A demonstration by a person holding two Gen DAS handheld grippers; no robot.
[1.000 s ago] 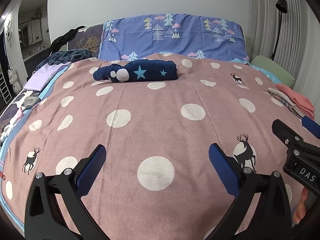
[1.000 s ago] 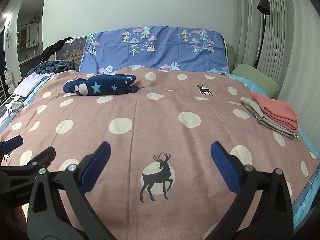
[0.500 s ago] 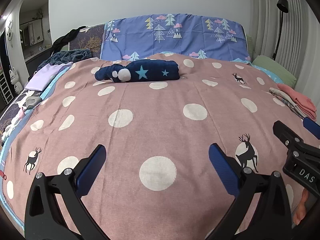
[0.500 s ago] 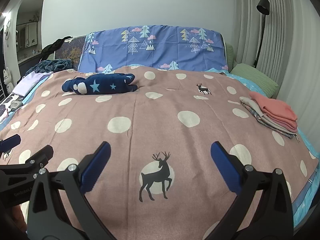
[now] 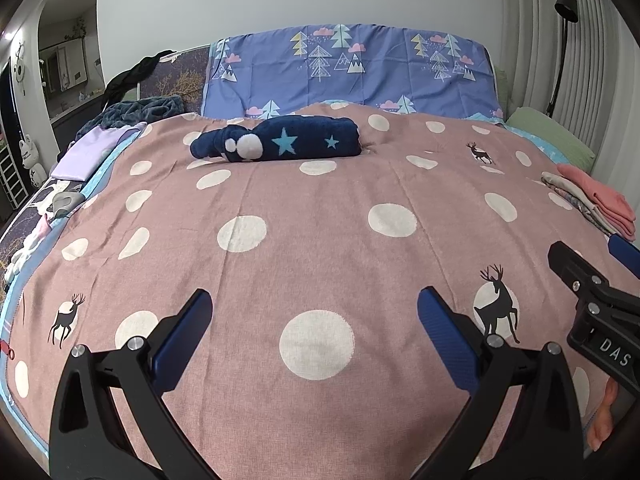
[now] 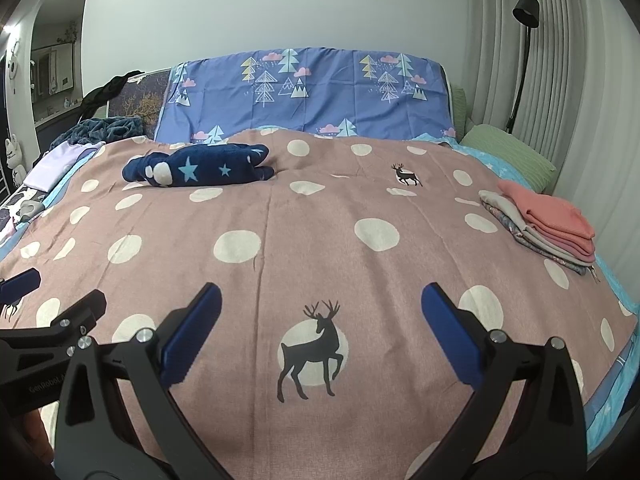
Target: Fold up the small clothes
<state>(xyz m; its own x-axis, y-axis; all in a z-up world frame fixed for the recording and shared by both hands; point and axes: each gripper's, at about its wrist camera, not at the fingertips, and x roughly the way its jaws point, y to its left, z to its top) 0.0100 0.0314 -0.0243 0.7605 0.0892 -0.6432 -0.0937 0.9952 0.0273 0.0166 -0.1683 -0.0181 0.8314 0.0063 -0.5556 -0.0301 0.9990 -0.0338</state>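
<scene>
Vs 1 s ago: little change. My left gripper (image 5: 314,322) & right gripper (image 6: 320,314) both spread wide, empty; folded stack (image 6: 540,226) cut off in left view.

Plain white wall (image 6: 280,8), pleated grey curtains (image 6: 560,60), black floor lamp (image 6: 525,12), arched doorway (image 5: 48,60)

Matt woven blanket (image 5: 320,240), fleecy navy garment (image 5: 280,144)

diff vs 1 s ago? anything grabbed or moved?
Nothing taken hold of or let go. Both views shift only slightly, so the tools drifted a touch. Left tool and right tool stay open and empty above the blanket. The navy star garment and the folded stack lie as before.
</scene>
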